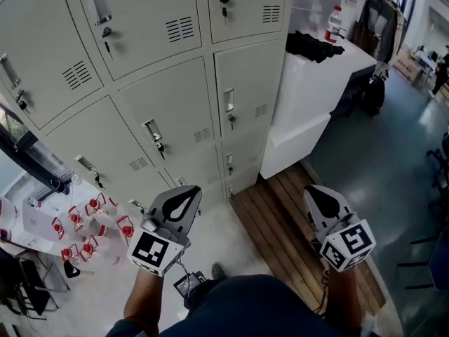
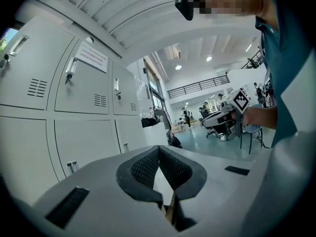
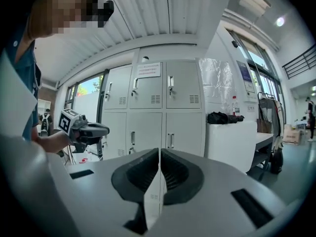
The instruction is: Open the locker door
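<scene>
A bank of grey lockers (image 1: 161,83) fills the upper left of the head view, all doors closed, each with a small handle and a key. One door handle (image 1: 153,135) lies ahead of my left gripper (image 1: 186,190), which hangs well short of the doors. My right gripper (image 1: 320,191) is held over the wooden floor strip, also away from the lockers. In the left gripper view the pads meet at the tip of the left gripper (image 2: 159,150), with lockers (image 2: 74,107) to the left. The right gripper (image 3: 160,153) faces the lockers (image 3: 150,107), jaws together and empty.
A white counter (image 1: 309,104) stands right of the lockers, with a black bag (image 1: 313,45) and a bottle (image 1: 334,22) on top. Wooden slats (image 1: 280,223) cover the floor beneath me. Red-and-white items (image 1: 88,227) lie at the lower left. Chairs (image 1: 438,209) stand at the right.
</scene>
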A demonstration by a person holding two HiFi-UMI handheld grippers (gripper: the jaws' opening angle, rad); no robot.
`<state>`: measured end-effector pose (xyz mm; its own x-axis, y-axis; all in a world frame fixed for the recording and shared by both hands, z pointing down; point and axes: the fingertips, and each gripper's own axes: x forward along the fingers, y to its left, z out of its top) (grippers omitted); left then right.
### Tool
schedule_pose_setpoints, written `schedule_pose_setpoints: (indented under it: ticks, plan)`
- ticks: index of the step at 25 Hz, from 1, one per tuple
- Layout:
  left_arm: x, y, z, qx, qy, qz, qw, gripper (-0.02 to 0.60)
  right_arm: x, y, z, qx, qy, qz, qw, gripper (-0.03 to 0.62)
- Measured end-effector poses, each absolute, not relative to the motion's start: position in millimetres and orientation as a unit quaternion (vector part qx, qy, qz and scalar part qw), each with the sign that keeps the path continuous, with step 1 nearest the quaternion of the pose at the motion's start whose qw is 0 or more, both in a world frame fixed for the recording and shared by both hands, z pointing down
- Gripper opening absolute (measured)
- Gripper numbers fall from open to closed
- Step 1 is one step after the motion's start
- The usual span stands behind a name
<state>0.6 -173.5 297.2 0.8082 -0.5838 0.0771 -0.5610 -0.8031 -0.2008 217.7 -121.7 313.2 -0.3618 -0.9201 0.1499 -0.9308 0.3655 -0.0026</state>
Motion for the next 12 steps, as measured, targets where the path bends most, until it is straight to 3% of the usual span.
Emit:
schedule_pose_setpoints:
  ticks: [12]
  plan:
    - [-46.8, -236.5, 302.0, -0.959, 0.268, -0.057, 0.079, 0.017, 177.8, -185.9, 313.1, 0.592, -0.801, 0.037, 0.078, 0.038]
